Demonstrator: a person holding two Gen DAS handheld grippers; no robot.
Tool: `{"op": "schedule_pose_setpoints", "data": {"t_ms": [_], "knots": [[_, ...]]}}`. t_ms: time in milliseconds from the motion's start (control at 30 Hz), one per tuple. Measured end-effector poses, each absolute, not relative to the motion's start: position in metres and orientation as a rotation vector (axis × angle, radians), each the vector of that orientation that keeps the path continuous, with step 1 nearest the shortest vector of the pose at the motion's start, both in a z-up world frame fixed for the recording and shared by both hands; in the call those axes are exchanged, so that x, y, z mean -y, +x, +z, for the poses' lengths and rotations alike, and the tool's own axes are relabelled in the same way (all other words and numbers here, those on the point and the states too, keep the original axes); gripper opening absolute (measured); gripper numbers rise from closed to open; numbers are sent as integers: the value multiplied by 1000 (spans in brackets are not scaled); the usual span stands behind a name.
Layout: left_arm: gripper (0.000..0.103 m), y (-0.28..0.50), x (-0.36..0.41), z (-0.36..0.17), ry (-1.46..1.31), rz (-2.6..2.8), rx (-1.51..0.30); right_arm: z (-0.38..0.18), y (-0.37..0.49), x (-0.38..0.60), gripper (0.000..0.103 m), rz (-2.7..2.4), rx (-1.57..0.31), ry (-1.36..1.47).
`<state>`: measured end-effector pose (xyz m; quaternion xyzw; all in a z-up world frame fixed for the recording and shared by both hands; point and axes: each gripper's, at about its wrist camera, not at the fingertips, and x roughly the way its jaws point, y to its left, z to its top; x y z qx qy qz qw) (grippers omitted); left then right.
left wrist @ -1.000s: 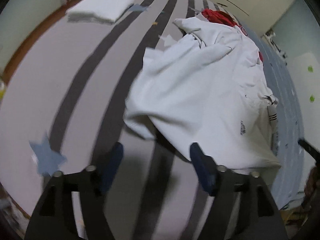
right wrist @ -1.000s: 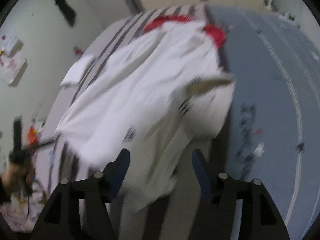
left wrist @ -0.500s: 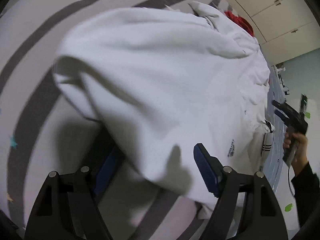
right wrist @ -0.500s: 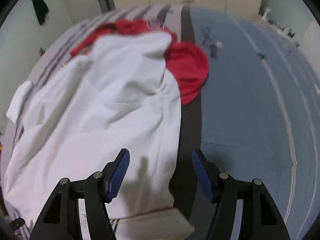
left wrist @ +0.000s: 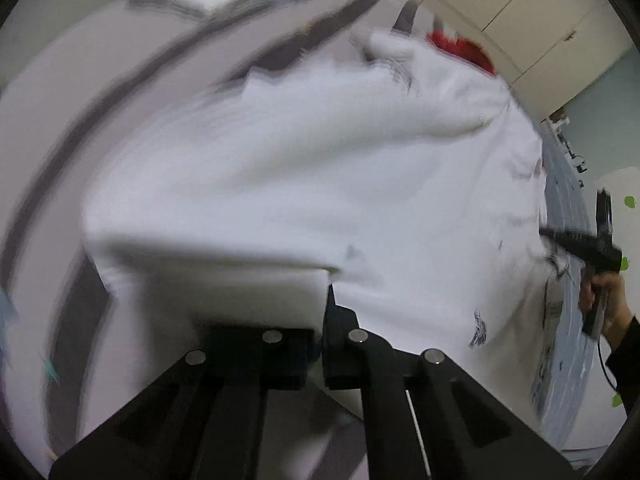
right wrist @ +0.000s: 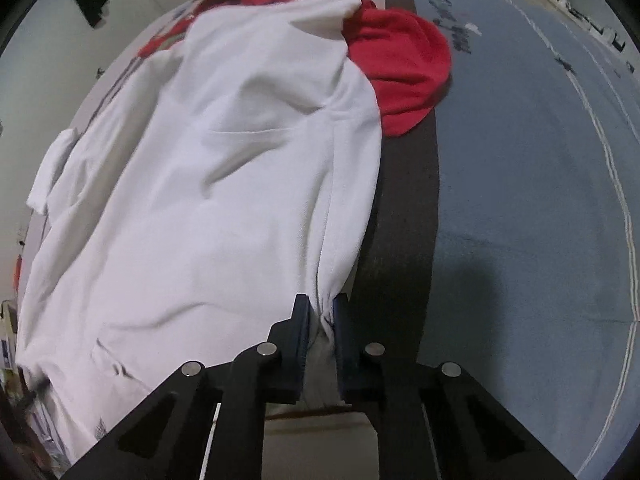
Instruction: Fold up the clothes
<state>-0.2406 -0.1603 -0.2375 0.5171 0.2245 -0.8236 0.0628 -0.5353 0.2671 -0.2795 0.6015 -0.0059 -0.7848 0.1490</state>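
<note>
- White shirt (right wrist: 208, 184) lies spread on the bed (right wrist: 520, 200), ready for folding.
- Right gripper (right wrist: 321, 312), just closed, clenches the hem at 6 o'clock.
- Left gripper (left wrist: 325, 312), just closed, pinches the opposite hem corner, so both can lift.

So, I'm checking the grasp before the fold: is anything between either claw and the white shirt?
Nothing visible. The left claw and right claw have just closed directly on the white shirt hem; the red garment lies at its far end.
</note>
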Motion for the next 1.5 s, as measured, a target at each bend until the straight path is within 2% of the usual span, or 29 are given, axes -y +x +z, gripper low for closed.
{"op": "schedule_pose_setpoints", "data": {"t_ms": [200,333,467,533,567,600,633,700,733,800,933,1100,1167,1267,1333,1367,1433,1500], "knots": [[2,-302,223,-191,1493,-2582,-440,-248,-477,-273,8,-2230,98,1684],[2,-359,271,-179,1487,-2563,-250,-231,-418,-254,7,-2142,204,1676],[3,-383,302,-188,1593,-2453,-274,-219,-353,-213,4,-2055,252,1675],[6,-374,294,-186,1597,-2461,-299,-222,-342,-208,4,-2087,258,1672],[10,-362,284,-181,1572,-2490,-300,-224,-340,-208,4,-2110,262,1671],[23,-345,270,-177,1551,-2520,-295,-226,-341,-211,4,-2131,285,1671],[41,-325,256,-175,1543,-2535,-313,-228,-344,-217,4,-2151,330,1672],[62,-297,230,-173,1537,-2557,-362,-226,-348,-223,4,-2209,362,1649],[67,-278,217,-174,1544,-2565,-419,-224,-352,-228,4,-2239,371,1634],[69,-242,193,-182,1580,-2558,-546,-220,-364,-239,4,-2275,393,1612],[69,-198,154,-214,1701,-2446,-788,-227,-384,-240,5,-2258,421,1638],[69,-189,137,-247,1709,-2338,-963,-231,-375,-236,11,-2156,417,1674],[69,-191,138,-257,1665,-2307,-1043,-234,-363,-233,35,-2110,435,1675],[69,-195,139,-264,1591,-2301,-1066,-239,-346,-230,39,-2027,511,1664],[69,-201,139,-270,1568,-2305,-1058,-242,-343,-222,48,-1992,528,1658],[66,-203,139,-273,1567,-2310,-1058,-244,-344,-218,49,-1987,526,1655],[45,-208,135,-276,1576,-2344,-1017,-247,-346,-209,49,-1984,519,1649],[30,-212,132,-276,1588,-2373,-952,-251,-350,-199,49,-1998,501,1646]]}}
